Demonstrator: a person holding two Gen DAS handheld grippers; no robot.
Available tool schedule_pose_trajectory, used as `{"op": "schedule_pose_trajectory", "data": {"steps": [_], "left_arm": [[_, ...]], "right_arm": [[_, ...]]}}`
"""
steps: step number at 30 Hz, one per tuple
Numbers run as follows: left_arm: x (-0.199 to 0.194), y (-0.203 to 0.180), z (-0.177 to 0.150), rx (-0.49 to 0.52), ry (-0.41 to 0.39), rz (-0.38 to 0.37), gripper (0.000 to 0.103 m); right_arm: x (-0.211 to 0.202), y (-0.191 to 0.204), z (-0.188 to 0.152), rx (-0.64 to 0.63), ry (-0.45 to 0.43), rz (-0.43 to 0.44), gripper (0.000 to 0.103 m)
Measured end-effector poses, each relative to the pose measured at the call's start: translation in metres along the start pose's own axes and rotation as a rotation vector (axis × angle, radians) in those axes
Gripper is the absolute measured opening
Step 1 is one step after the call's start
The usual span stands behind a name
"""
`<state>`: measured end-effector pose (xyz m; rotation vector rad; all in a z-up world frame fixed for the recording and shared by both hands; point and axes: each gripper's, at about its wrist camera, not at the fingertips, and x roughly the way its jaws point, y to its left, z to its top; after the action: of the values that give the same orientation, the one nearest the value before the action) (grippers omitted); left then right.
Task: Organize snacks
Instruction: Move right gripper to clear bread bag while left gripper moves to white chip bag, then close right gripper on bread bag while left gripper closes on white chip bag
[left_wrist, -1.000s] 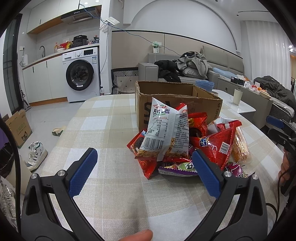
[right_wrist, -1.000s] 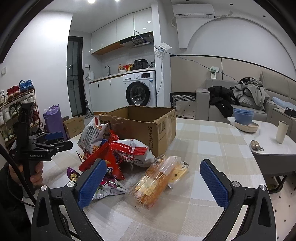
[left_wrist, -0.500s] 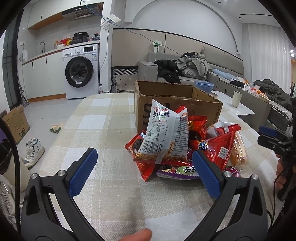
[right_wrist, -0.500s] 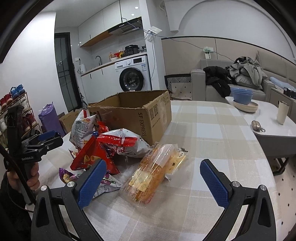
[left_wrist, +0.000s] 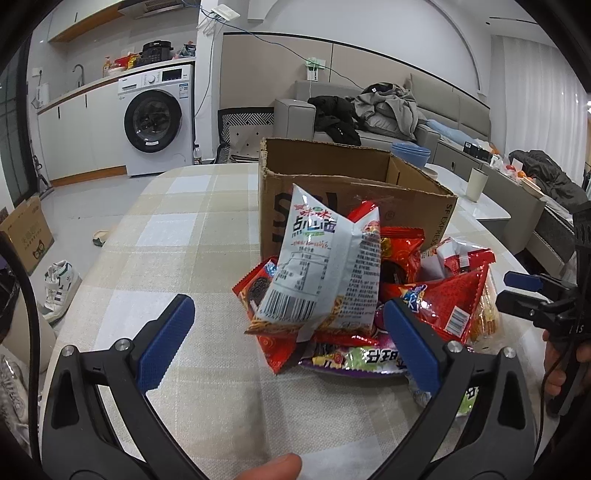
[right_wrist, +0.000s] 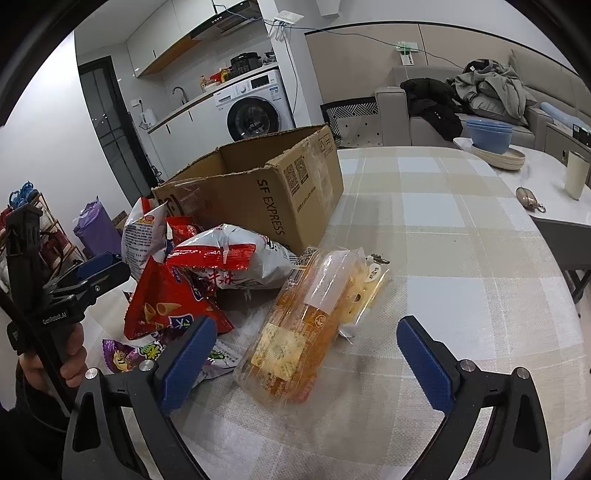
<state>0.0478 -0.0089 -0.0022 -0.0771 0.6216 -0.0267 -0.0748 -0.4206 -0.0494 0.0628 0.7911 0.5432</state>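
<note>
A pile of snack bags lies on the checked tablecloth in front of an open cardboard box (left_wrist: 354, 181), which also shows in the right wrist view (right_wrist: 258, 192). A white noodle-snack bag (left_wrist: 325, 273) leans on top of the pile. A clear pack of orange biscuits (right_wrist: 314, 325) lies at the pile's right side. My left gripper (left_wrist: 288, 347) is open and empty, just short of the white bag. My right gripper (right_wrist: 306, 365) is open and empty, with the biscuit pack between its fingers' line of view. Each gripper shows in the other's view.
A red cone-snack bag (right_wrist: 166, 302), a white and red bag (right_wrist: 232, 262) and a purple bag (left_wrist: 354, 360) lie in the pile. A side table (right_wrist: 546, 199) with bowls and a cup stands to the right. A sofa and washing machine stand behind.
Both grippers have moved forward and lower toward the snack pile. The right gripper has come closer over the biscuit pack. Both stay open.
</note>
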Motion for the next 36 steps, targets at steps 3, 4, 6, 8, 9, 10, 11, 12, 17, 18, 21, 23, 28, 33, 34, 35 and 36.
{"op": "schedule_pose_trajectory", "data": {"steps": [3, 4, 6, 8, 9, 10, 11, 12, 17, 18, 21, 23, 28, 33, 34, 35, 36], "left_arm": [[0.008, -0.004, 0.005, 0.003, 0.003, -0.005, 0.102], [0.012, -0.005, 0.007, 0.003, 0.006, -0.010, 0.102], [0.016, -0.007, 0.010, 0.005, 0.007, -0.021, 0.102], [0.019, -0.008, 0.012, 0.008, 0.009, -0.028, 0.102], [0.021, -0.008, 0.013, 0.011, 0.007, -0.030, 0.101], [0.022, -0.009, 0.013, 0.014, 0.004, -0.031, 0.099], [0.023, -0.009, 0.014, 0.017, 0.004, -0.033, 0.096], [0.024, -0.009, 0.014, 0.019, 0.004, -0.038, 0.093], [0.032, -0.011, 0.013, 0.035, 0.030, -0.064, 0.067], [0.034, -0.012, 0.013, 0.041, 0.033, -0.063, 0.066], [0.034, -0.014, 0.013, 0.053, 0.023, -0.063, 0.062], [0.035, -0.015, 0.013, 0.051, 0.021, -0.070, 0.058], [0.035, -0.014, 0.014, 0.045, 0.005, -0.071, 0.054], [0.030, -0.014, 0.012, 0.042, -0.003, -0.075, 0.053], [0.030, -0.014, 0.013, 0.044, -0.006, -0.076, 0.053], [0.028, -0.014, 0.013, 0.044, -0.010, -0.077, 0.052], [0.025, -0.013, 0.012, 0.044, -0.013, -0.080, 0.052]], "right_arm": [[0.009, 0.000, 0.000, 0.009, 0.024, 0.004, 0.092], [0.012, -0.001, 0.000, 0.012, 0.030, 0.003, 0.089], [0.018, -0.003, 0.001, 0.031, 0.052, 0.015, 0.085], [0.024, -0.006, 0.002, 0.048, 0.071, 0.027, 0.079], [0.027, -0.007, 0.002, 0.056, 0.082, 0.033, 0.077], [0.030, -0.008, 0.002, 0.060, 0.090, 0.034, 0.075], [0.033, -0.008, 0.002, 0.063, 0.096, 0.042, 0.073], [0.035, -0.008, 0.002, 0.067, 0.102, 0.044, 0.072], [0.037, -0.012, 0.000, 0.080, 0.102, 0.035, 0.058], [0.037, -0.013, 0.000, 0.084, 0.103, 0.035, 0.056], [0.033, -0.016, -0.003, 0.104, 0.099, 0.047, 0.049], [0.030, -0.017, -0.004, 0.108, 0.095, 0.056, 0.042], [0.021, -0.017, -0.010, 0.109, 0.090, 0.047, 0.040], [0.009, -0.021, -0.015, 0.119, 0.058, 0.038, 0.039], [0.007, -0.022, -0.015, 0.120, 0.050, 0.040, 0.039], [0.003, -0.022, -0.014, 0.122, 0.035, 0.046, 0.039], [-0.001, -0.023, -0.014, 0.123, 0.018, 0.049, 0.039]]}}
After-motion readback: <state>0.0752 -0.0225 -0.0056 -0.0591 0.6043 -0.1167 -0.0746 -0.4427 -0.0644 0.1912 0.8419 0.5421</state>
